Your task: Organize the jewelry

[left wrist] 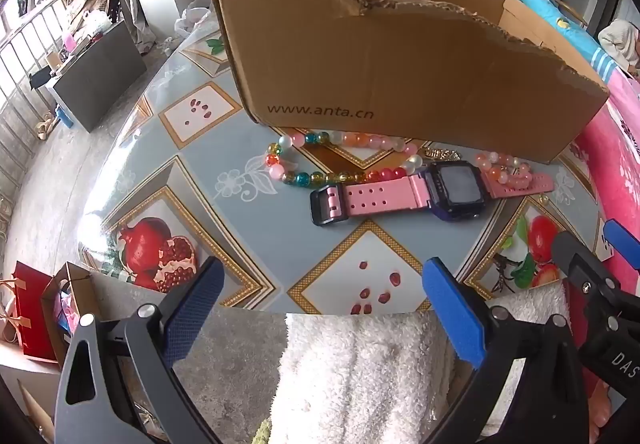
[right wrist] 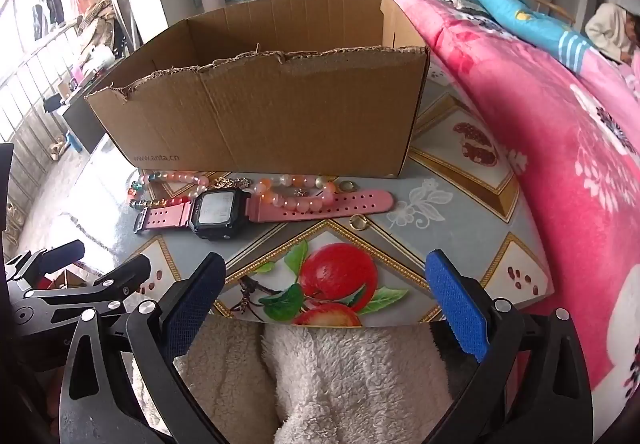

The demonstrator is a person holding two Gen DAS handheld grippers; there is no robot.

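A watch [left wrist: 456, 188] [right wrist: 212, 208] with a pink strap lies flat on the patterned tablecloth [left wrist: 200, 172] [right wrist: 440, 200], in front of an open cardboard box [left wrist: 400, 84] [right wrist: 260, 116]. A multicoloured bead bracelet [left wrist: 280, 164] [right wrist: 140, 192] and a pink bead bracelet [left wrist: 504, 172] [right wrist: 296, 200] lie against the watch. A gold ring [right wrist: 359, 222] sits just in front of the strap's tip. My left gripper [left wrist: 323, 268] [right wrist: 100, 256] hovers open over the table's near edge, and my right gripper [right wrist: 326, 260] [left wrist: 592, 240] is open beside it. Neither holds anything.
A pink flowered quilt [right wrist: 540, 124] [left wrist: 616, 148] rises along the table's right side. White fleece fabric [left wrist: 360, 364] [right wrist: 340, 372] lies below the near edge. Paper bags [left wrist: 36, 308] stand on the floor at left. A person [right wrist: 612, 28] sits far right.
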